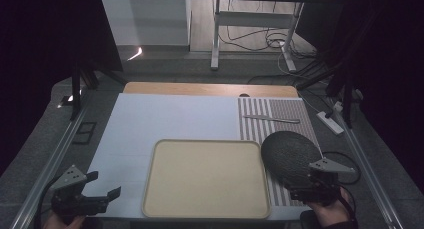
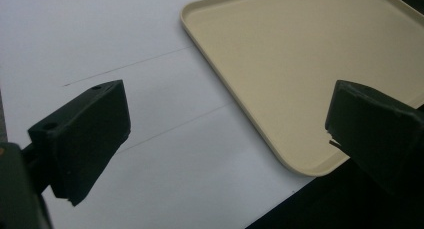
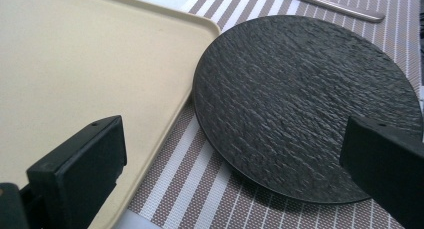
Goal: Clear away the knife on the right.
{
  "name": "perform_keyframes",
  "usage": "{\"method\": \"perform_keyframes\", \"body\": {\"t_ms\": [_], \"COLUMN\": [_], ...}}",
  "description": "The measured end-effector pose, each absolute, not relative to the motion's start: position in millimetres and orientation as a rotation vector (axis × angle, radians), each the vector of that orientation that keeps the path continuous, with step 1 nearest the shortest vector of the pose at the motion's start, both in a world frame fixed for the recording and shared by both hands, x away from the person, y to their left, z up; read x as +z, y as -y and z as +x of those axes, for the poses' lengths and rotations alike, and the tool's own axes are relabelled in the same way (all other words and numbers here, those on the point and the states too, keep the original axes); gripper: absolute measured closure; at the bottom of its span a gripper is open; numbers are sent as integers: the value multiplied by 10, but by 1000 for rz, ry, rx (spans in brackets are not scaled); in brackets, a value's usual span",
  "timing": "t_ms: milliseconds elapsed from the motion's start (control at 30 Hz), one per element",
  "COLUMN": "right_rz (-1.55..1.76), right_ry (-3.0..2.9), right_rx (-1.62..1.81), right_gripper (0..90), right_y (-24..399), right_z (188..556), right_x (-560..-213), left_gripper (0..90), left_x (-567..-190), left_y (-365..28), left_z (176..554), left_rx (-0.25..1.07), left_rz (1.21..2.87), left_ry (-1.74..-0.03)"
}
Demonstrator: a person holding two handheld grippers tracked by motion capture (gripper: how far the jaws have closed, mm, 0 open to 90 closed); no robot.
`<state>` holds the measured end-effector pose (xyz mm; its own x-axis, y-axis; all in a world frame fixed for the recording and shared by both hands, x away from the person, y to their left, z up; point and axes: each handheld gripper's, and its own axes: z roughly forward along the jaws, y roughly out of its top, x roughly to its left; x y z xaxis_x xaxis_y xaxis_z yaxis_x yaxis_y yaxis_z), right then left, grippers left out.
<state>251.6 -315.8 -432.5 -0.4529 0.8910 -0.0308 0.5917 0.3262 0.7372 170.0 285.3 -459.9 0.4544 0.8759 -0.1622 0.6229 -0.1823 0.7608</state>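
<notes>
1. The table (image 1: 210, 89) carries a pale sheet, and on the sheet's near edge sits a beige tray (image 1: 206, 178), wide, shallow and bare. It looks like stiff plastic with a low raised rim; I judge it light and smooth, so anything set on it may slide.

2. A striped placemat (image 1: 280, 120) covers the table's right side. It is thin and woven, likely to give some friction under what lies on it.

3. The dark round plate (image 3: 305, 104) lies on the placemat near the table's near right corner, its left edge just beside the tray's right rim. Its surface is rough and rippled, like slate or textured ceramic: probably heavy for its size, rigid, and liable to chip if knocked. It lies nearly flat, so the rim is the only hold; the near edge, where a shadow shows a slight lift off the mat, seems the best place to slide one jaw under.

4. A table knife (image 1: 271, 119) lies across the placemat toward the far right edge, well apart from the plate.

5. The right gripper (image 1: 314, 185) hovers at the plate's near edge, jaws spread wide, nothing between them.

6. The left gripper (image 1: 102, 188) waits at the near left corner over the sheet, jaws likewise spread and empty.
</notes>
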Motion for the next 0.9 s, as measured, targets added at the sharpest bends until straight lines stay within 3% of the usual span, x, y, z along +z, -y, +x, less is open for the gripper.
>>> {"method": "perform_keyframes", "body": {"t_ms": [900], "right_rz": [1284], "right_ry": [-2219], "right_rx": [910], "right_gripper": [0], "right_y": [3125], "right_z": [2548], "right_x": [-4339], "left_gripper": [39], "left_x": [-4600], "left_y": [-2855], "left_z": [1698], "left_rx": [395], "left_rz": [1905], "left_ry": [-1264]}}
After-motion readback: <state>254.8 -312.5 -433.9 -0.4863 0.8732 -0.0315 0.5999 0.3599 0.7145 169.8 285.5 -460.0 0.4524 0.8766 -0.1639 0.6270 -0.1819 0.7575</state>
